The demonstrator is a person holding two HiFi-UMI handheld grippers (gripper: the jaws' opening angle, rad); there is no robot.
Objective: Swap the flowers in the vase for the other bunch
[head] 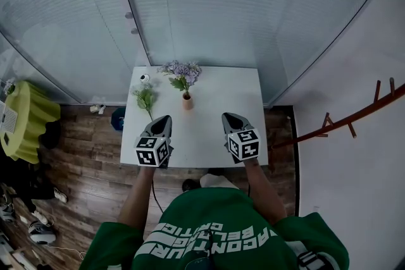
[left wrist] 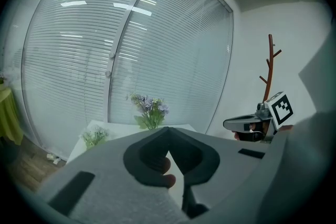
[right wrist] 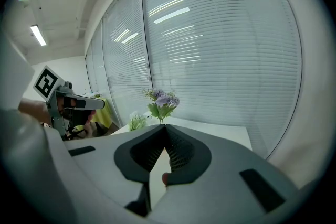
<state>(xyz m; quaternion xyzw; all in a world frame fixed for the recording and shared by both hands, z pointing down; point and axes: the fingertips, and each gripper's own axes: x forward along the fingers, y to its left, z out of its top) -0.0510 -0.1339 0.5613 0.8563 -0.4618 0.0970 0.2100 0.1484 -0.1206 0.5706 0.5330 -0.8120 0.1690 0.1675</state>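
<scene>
An office, judging by blinded glass partitions (head: 209,3).

The flowers (head: 181,71) are purple, the vase (head: 187,102) tan, the other bunch (head: 146,98) green-white, the table (head: 215,129) white.

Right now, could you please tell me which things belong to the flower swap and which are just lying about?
For the job: purple flowers, vase, loose white-flowered bunch.
Just lying about: small white object, coat rack, yellow-green covered table.

From my feed, the vase (head: 187,102) stands on the worktop (head: 215,136) toward its back, flowers (head: 181,71) in it. The other bunch (head: 145,98) lies on the worktop just left of it. My left claw (head: 166,117) and right claw (head: 226,116) sit nearer me, either side.
</scene>
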